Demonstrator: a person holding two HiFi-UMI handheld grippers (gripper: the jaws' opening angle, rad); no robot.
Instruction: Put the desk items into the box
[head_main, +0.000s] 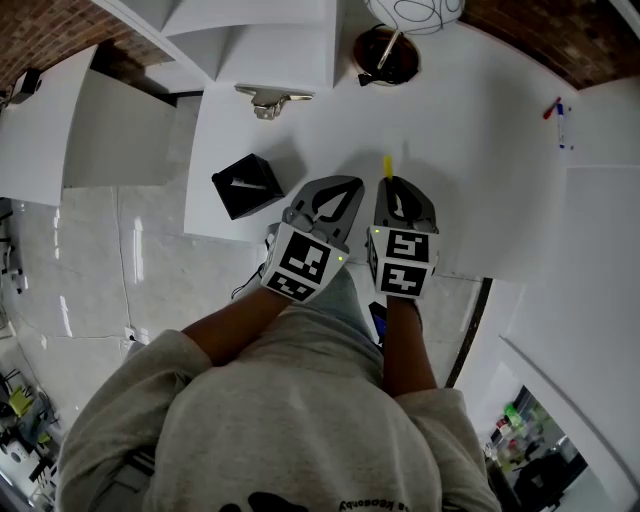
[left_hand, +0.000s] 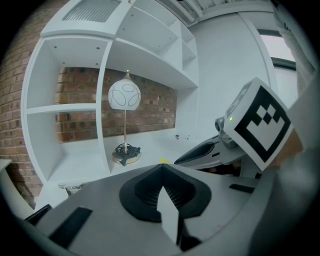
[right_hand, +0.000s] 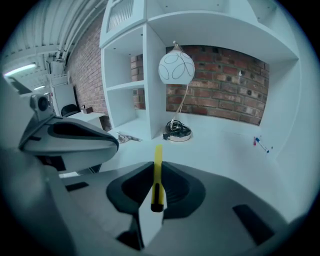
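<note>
Right tongs (right_hand: 155, 172) pinch a yellow pen (right_hand: 158, 152), its end poking out ahead over the white desk (head_main: 480, 160). Left tongs (head_main: 338, 200) sit pressed together with nothing between them, right alongside. The black box (head_main: 247, 186) stands just left of them. The print on the sweatshirt (head_main: 280, 420) is too small to read.

White desk nook backed by brick, pretty bright overall

From the head view, the smooth white desktop (head_main: 480, 110) takes up the upper middle and right of the frame. There's glossy pale tiled floor (head_main: 120, 270) on the left and a plain white side cabinet (head_main: 50, 130) at upper left. In the right gripper view a red brick wall (right_hand: 220, 85) runs across the middle behind the desk. A tall white open shelving unit (right_hand: 125, 75) stands left of centre. A white globe lamp with thin black swirl lines (right_hand: 176, 66) stands on a slim stem near the top centre. A long ceiling strip light (right_hand: 20, 70) glows at upper left.
</note>
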